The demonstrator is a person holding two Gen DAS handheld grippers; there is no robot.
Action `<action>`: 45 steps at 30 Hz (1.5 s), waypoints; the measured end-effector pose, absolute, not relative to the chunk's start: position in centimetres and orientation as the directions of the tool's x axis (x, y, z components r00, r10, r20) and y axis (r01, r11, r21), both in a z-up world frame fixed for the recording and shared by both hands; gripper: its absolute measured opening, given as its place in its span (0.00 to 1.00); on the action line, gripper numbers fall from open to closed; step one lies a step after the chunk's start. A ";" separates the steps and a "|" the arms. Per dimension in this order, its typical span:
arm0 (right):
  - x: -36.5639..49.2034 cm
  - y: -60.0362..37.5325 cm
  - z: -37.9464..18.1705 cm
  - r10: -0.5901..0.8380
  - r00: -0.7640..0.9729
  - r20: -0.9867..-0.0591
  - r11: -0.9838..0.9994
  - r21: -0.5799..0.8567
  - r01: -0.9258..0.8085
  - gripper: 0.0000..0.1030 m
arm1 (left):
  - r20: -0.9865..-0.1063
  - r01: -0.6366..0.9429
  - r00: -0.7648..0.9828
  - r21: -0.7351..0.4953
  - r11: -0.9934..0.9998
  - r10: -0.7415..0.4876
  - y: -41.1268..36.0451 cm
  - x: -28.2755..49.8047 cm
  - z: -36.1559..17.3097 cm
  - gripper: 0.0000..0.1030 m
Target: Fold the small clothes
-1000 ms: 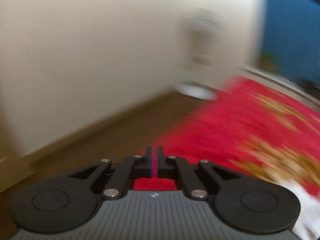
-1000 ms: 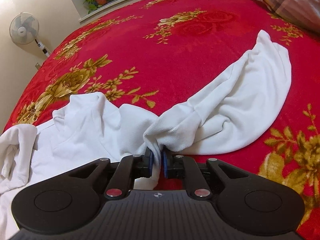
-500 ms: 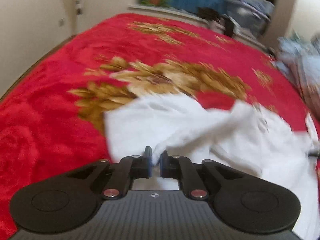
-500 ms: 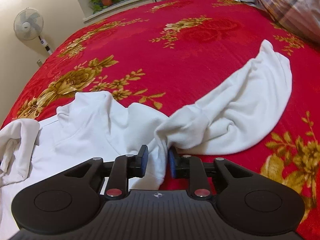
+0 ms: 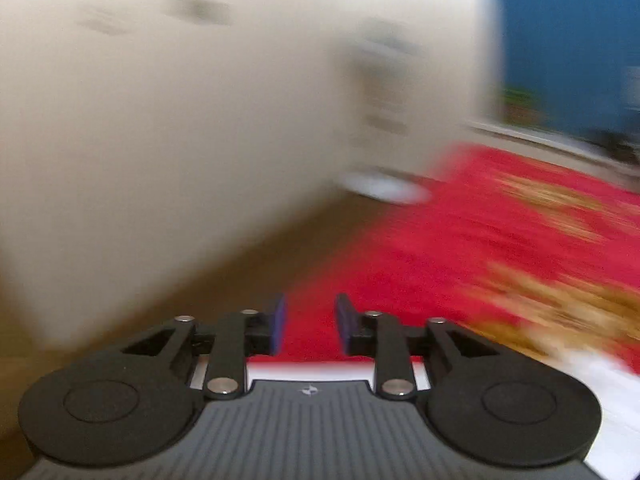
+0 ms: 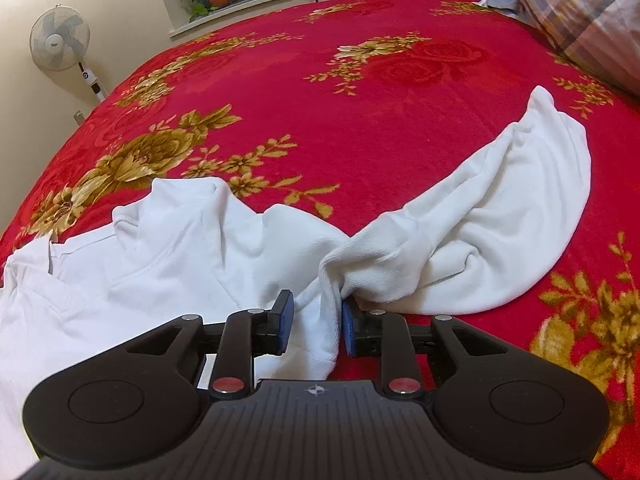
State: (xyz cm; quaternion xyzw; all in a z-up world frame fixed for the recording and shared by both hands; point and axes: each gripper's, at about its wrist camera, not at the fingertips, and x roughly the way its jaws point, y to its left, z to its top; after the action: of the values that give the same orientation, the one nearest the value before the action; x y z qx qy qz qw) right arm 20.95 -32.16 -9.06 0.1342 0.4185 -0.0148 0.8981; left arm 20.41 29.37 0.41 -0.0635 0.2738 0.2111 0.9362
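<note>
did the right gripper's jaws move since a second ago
Yes. The right gripper has opened: its jaws, clamped on the white garment's cuff a second ago, now stand apart around it. Against the fan, the view barely shifted.

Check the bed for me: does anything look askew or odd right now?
The white garment lies bunched and twisted on the red blanket, one sleeve curling off to the right. A fold sits between the open fingers of the right hand-held gripper. The left hand-held gripper is open and empty; its view is motion-blurred.
</note>
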 end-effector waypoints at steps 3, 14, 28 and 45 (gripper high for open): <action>20.6 -33.0 -8.8 0.063 0.655 -0.753 0.953 0.241 0.185 0.26 | -0.626 -0.165 0.778 -0.109 0.980 0.061 24.8 22.3 -2.0 0.33; 20.3 -40.9 -4.1 -0.055 0.758 -0.649 0.901 0.295 0.318 0.28 | -0.831 -0.171 0.553 -0.052 0.984 0.052 23.8 26.9 -8.6 0.36; 34.5 -51.5 -11.0 -0.202 0.655 -0.729 0.834 0.222 0.504 0.31 | -0.834 -0.106 0.551 -0.030 0.994 0.033 23.5 26.3 -9.1 0.37; 24.7 -59.0 -1.2 -0.380 0.874 -0.304 0.736 0.473 0.485 0.00 | -0.829 -0.085 0.558 -0.004 0.996 0.044 23.3 26.1 -9.1 0.37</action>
State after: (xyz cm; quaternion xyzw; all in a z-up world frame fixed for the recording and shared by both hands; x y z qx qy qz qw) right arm 24.67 -58.99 -1.17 0.2786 0.0941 -0.2332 0.9269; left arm 26.12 23.26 -9.14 -0.0218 0.4687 0.0366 0.8823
